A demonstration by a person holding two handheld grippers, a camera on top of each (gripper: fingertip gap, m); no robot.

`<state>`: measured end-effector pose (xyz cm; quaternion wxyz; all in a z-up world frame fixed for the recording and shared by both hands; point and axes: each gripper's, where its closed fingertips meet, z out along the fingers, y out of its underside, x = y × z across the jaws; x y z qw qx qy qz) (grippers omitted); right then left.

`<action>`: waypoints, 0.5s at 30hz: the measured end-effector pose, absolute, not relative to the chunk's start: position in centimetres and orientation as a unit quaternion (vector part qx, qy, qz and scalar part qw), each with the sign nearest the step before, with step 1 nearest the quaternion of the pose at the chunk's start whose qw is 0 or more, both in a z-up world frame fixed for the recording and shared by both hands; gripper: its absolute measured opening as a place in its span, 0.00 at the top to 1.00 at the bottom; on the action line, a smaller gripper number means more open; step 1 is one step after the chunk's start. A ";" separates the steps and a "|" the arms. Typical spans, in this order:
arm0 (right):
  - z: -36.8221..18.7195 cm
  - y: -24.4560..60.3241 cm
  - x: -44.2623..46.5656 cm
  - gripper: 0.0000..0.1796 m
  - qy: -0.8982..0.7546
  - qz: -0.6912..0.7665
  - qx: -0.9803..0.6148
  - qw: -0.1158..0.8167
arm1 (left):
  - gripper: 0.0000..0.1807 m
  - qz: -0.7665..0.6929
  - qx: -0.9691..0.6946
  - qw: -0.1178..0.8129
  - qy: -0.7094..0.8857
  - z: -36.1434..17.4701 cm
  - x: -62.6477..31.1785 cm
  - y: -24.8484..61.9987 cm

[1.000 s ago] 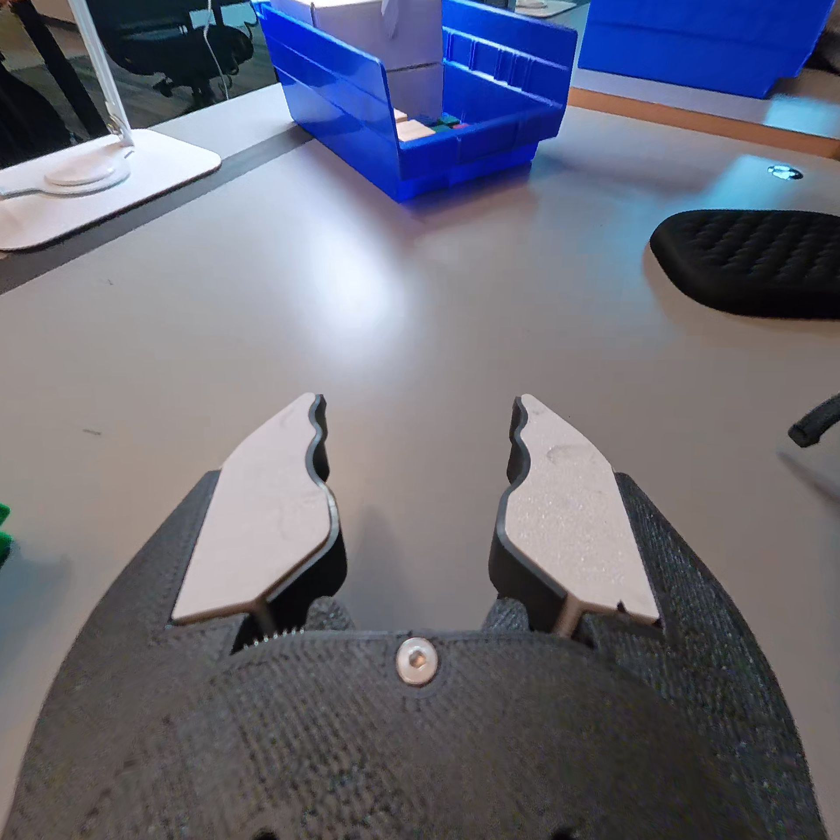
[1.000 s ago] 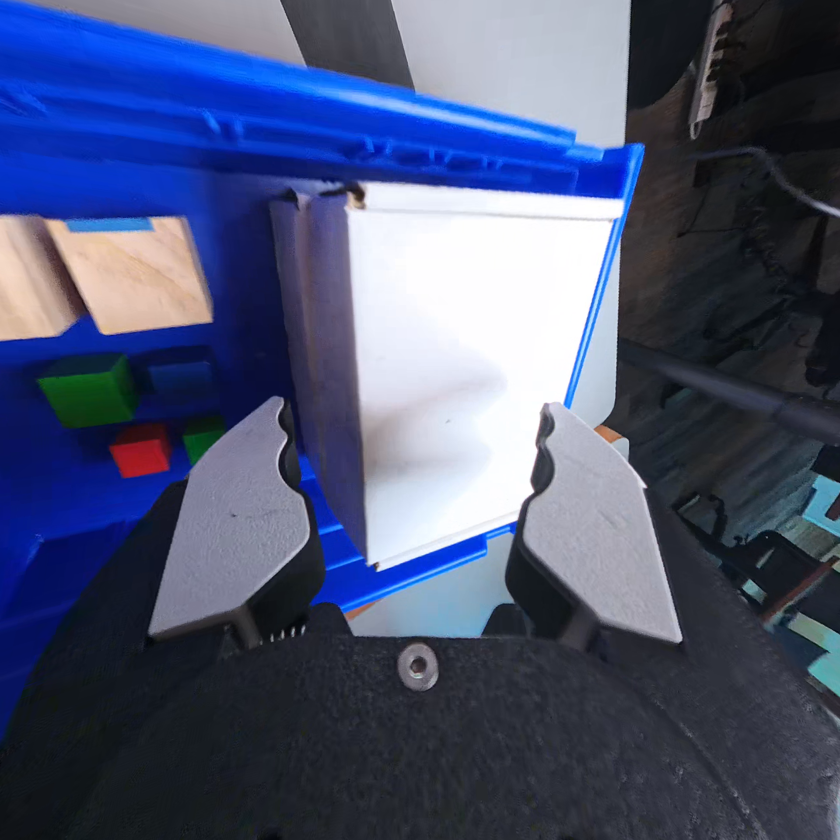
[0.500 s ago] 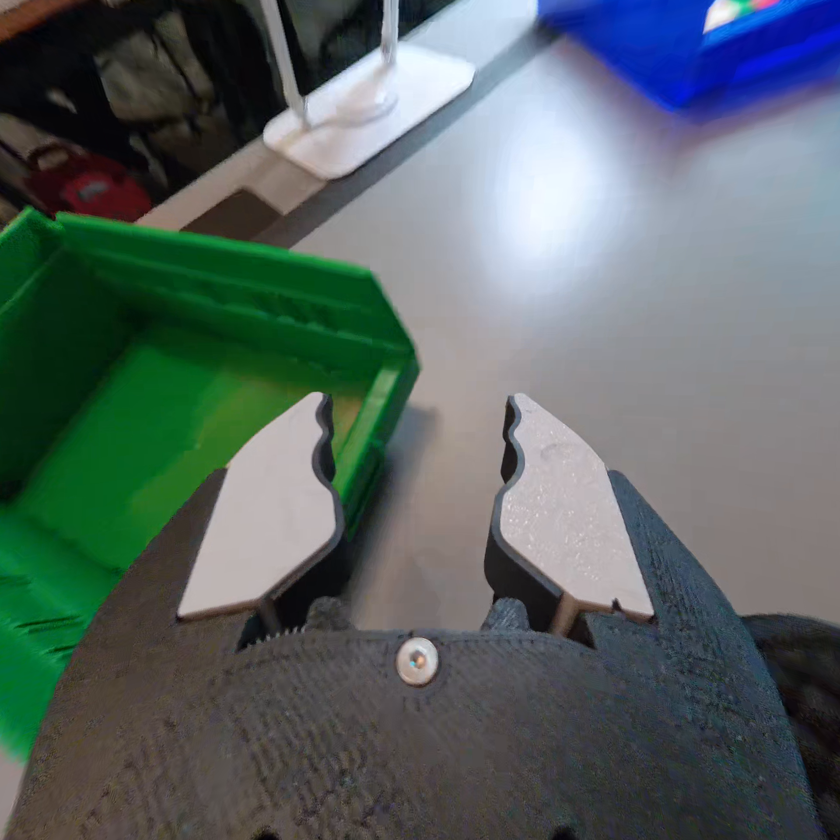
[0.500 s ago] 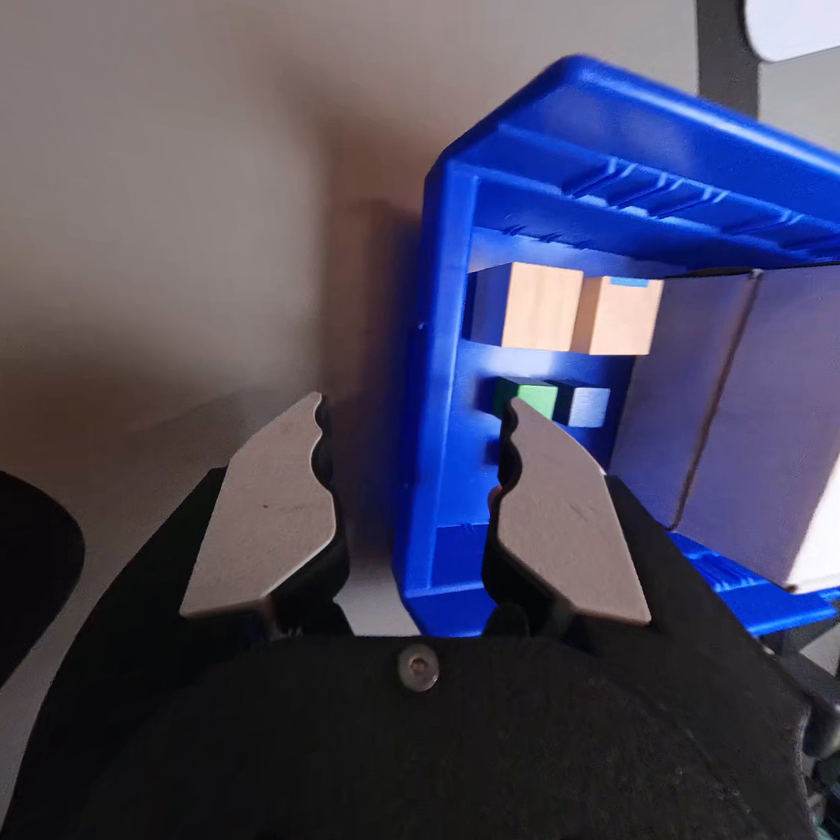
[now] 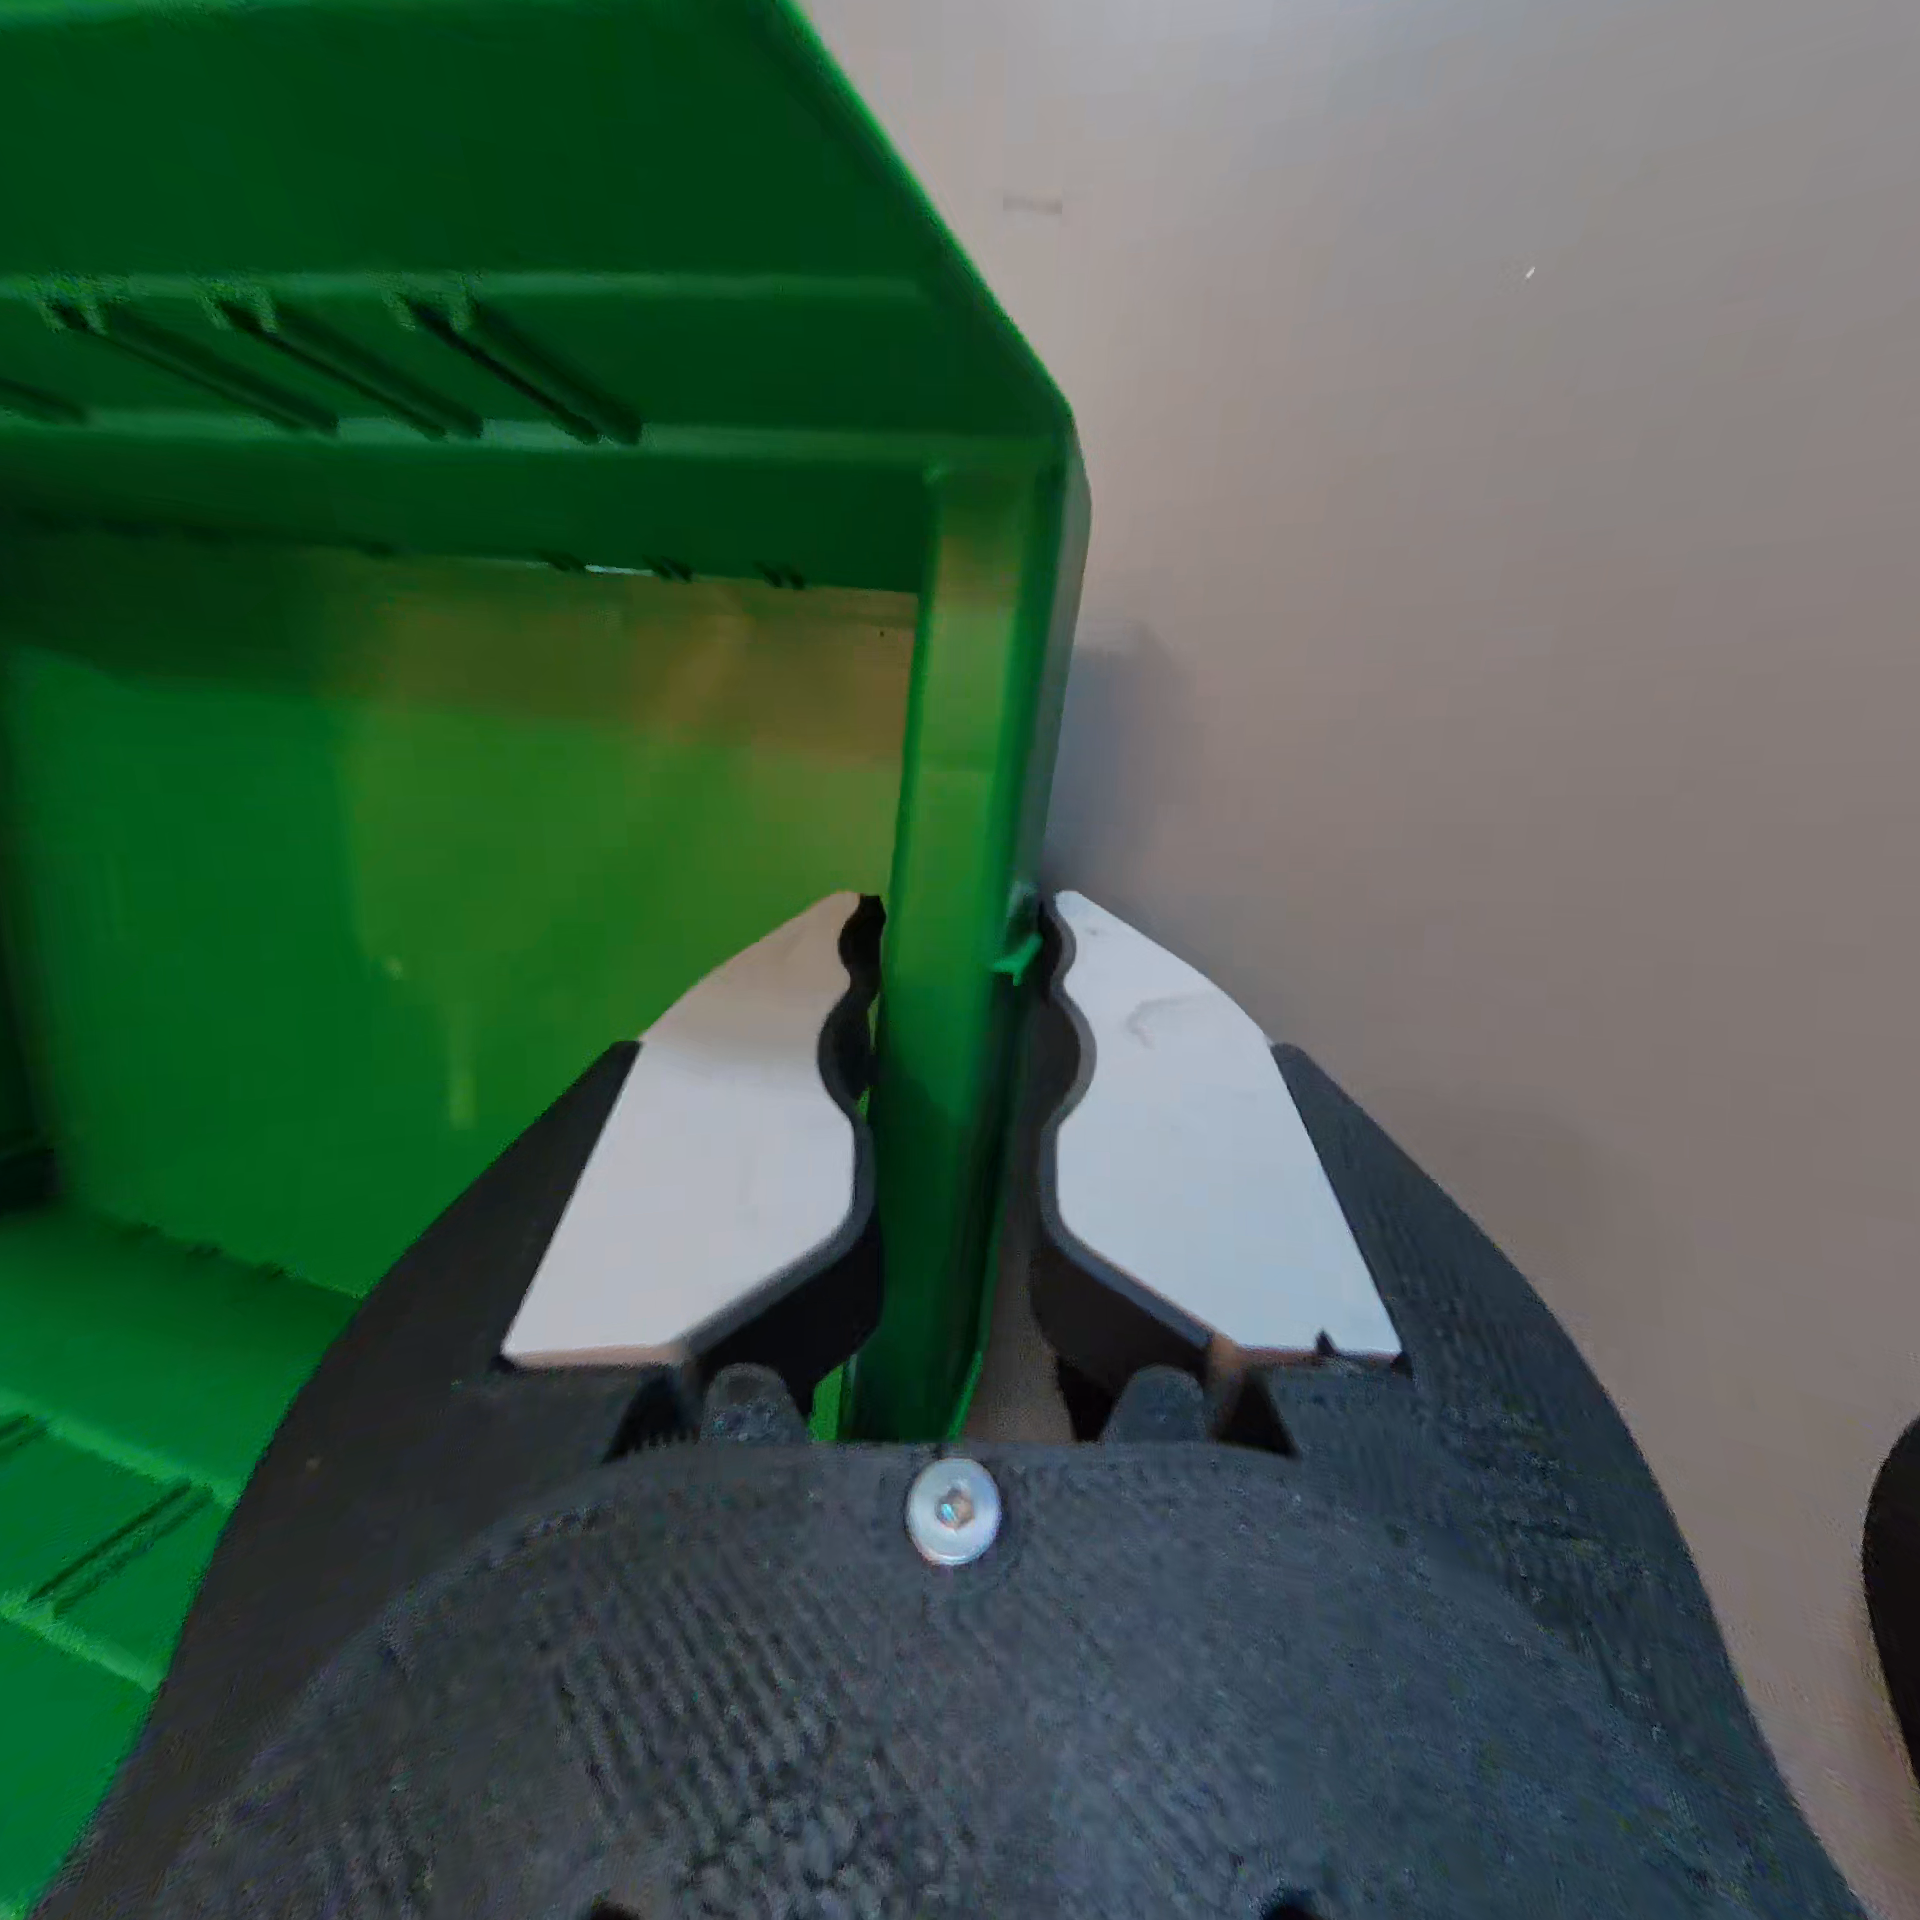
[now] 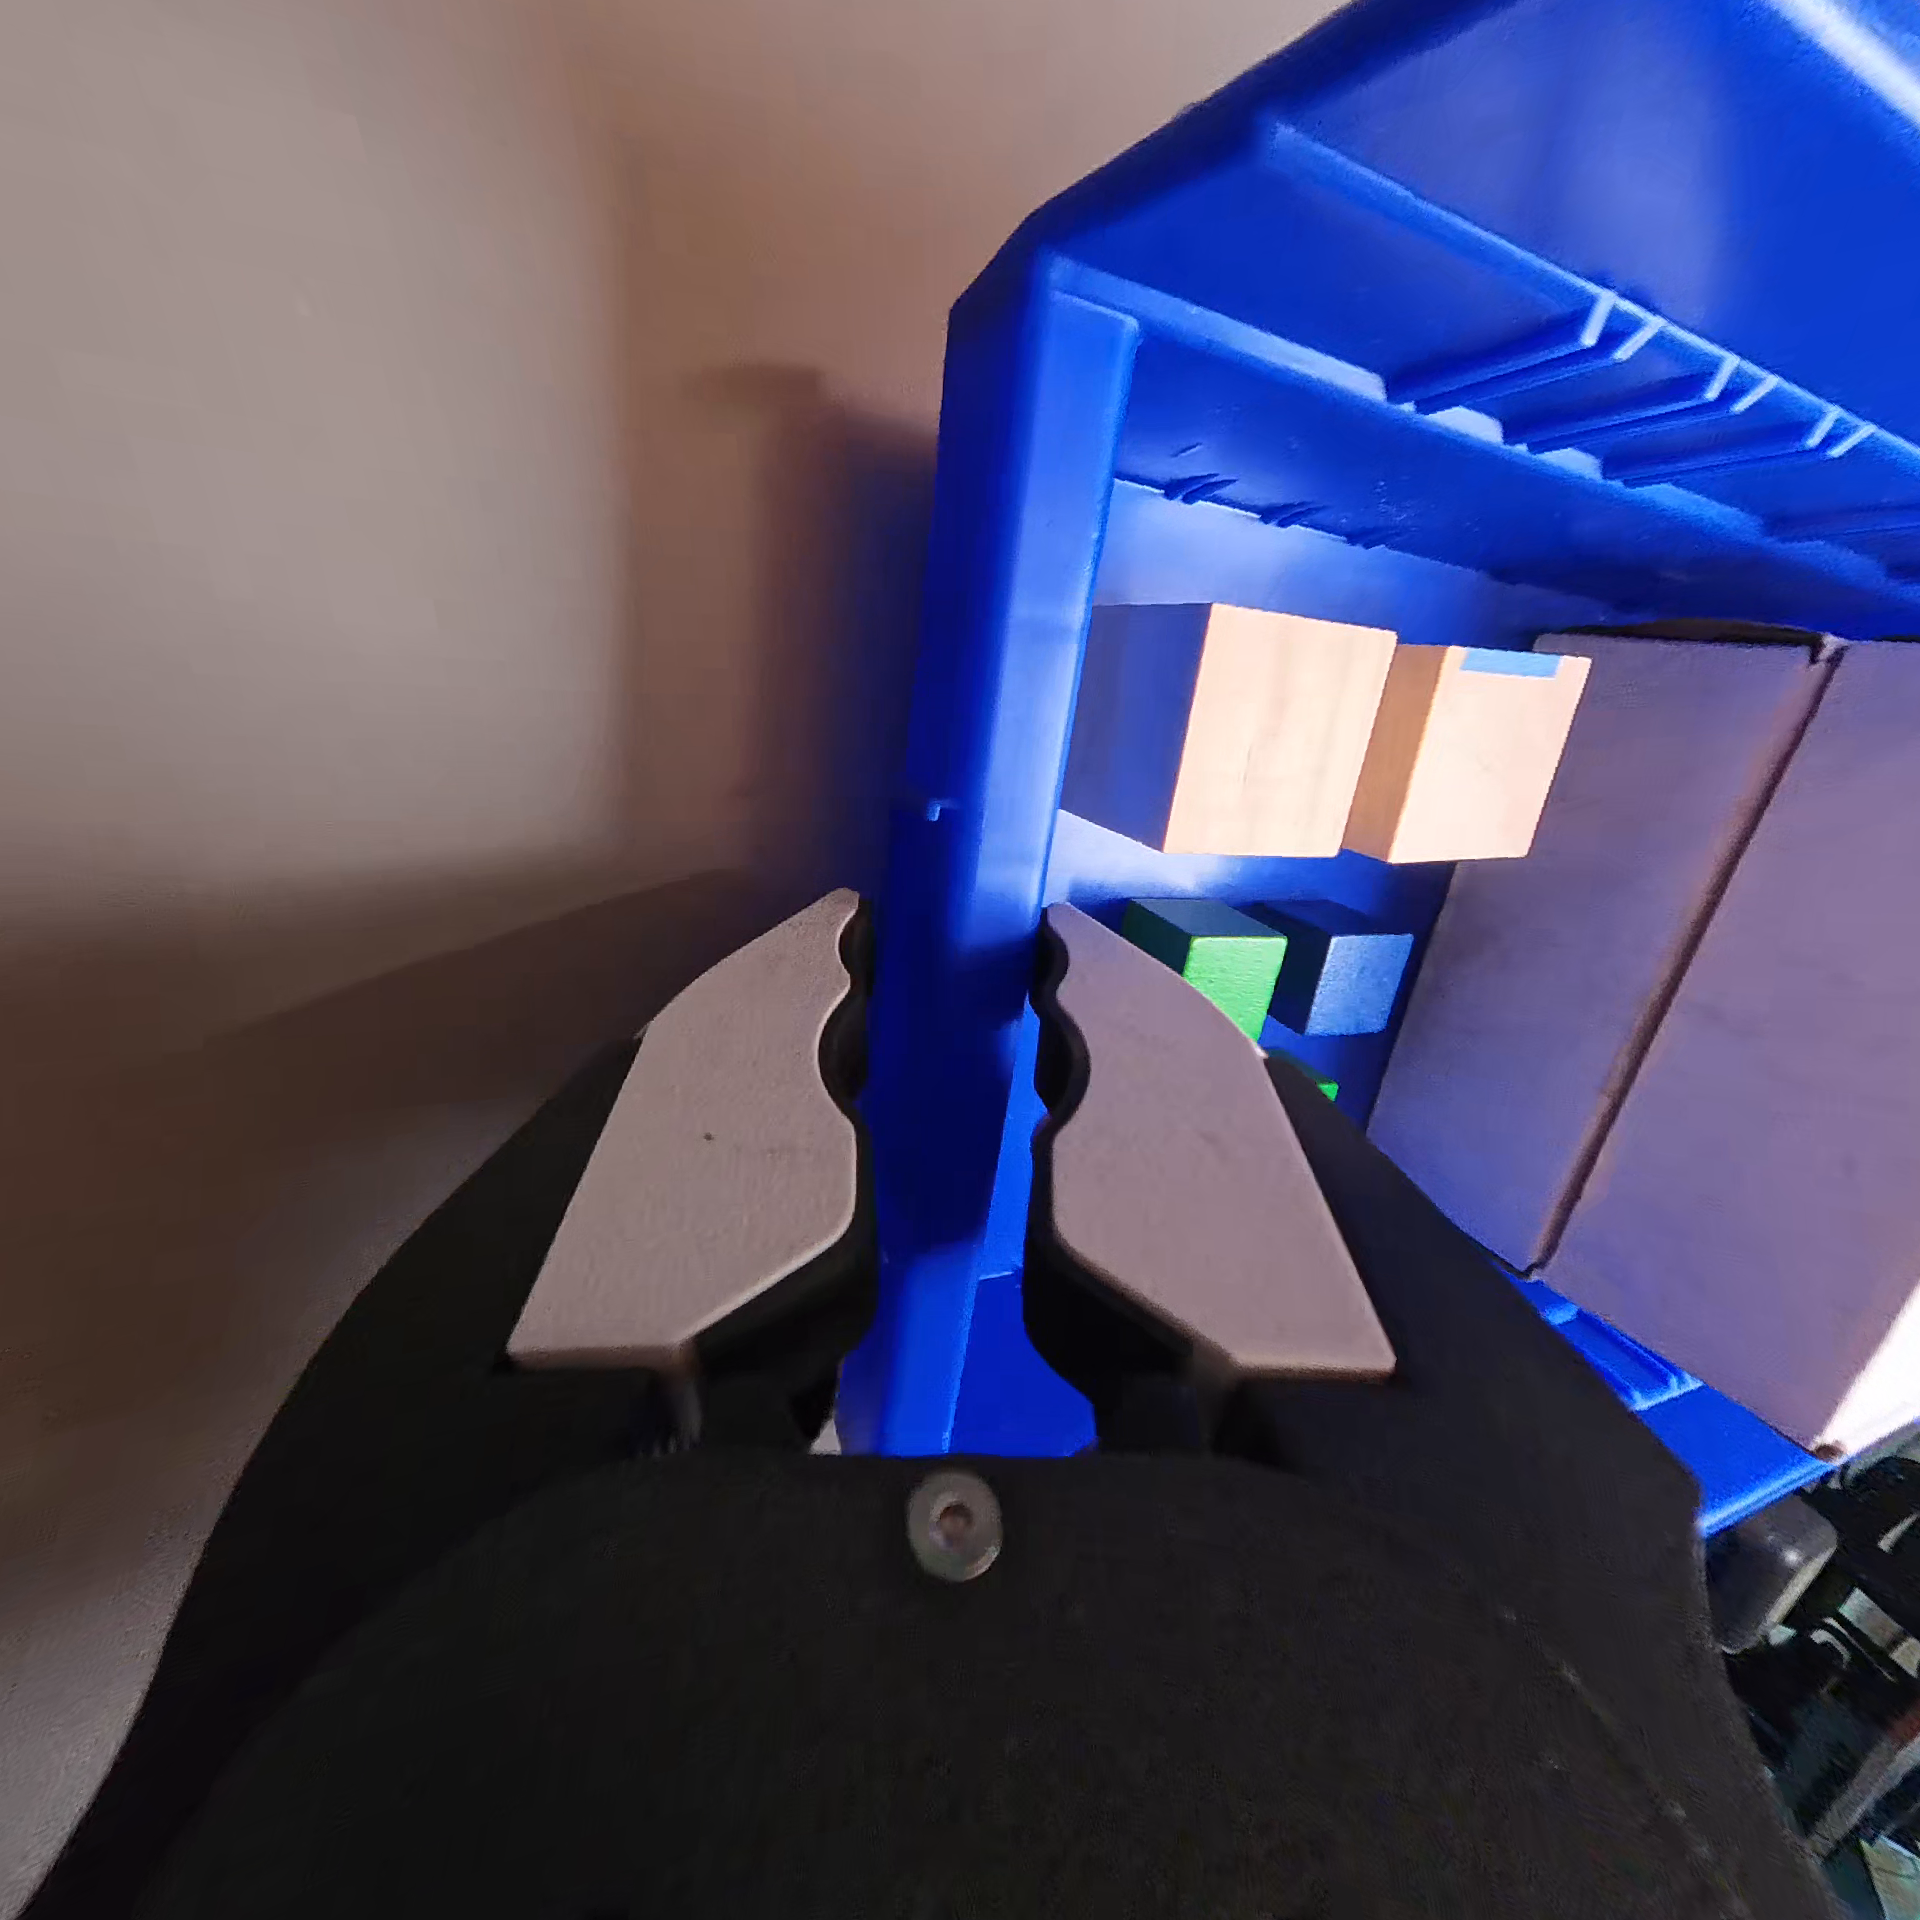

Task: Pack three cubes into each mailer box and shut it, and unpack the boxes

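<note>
Left gripper (image 5: 951, 1023): we clamp the green bin (image 5: 977, 727) wall.
Right gripper (image 6: 945, 1023): clamped on the blue bin (image 6: 997, 623) wall.
Progress: cubes (image 6: 1278, 727) loose beside shut boxes (image 6: 1683, 987); we judge packing unstarted.

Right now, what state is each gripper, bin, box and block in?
Left gripper: shut on green plastic bin.
Green plastic bin: nothing visible inside, side wall clamped.
Right gripper: shut on blue plastic bin.
Blue plastic bin: loaded, side wall clamped.
White cardboard mailer boxes: closed, standing in the blue bin.
Two wooden cubes: loose, side by side, touching.
Small green block: loose.
Small blue block: loose.
</note>
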<state>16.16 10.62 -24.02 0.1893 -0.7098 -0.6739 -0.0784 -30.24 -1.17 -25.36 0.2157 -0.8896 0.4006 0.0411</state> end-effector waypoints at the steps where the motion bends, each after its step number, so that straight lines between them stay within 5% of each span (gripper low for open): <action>1: -24.0 10.5 16.1 0.84 -0.676 -0.083 -0.707 0.190 | 0.85 0.038 -0.887 0.219 0.406 -25.4 -29.9 -1.0; 15: -24.0 0.9 10.1 0.83 -0.759 -0.056 -0.612 0.216 | 0.86 0.005 -0.770 0.245 0.589 -25.2 -15.2 -1.5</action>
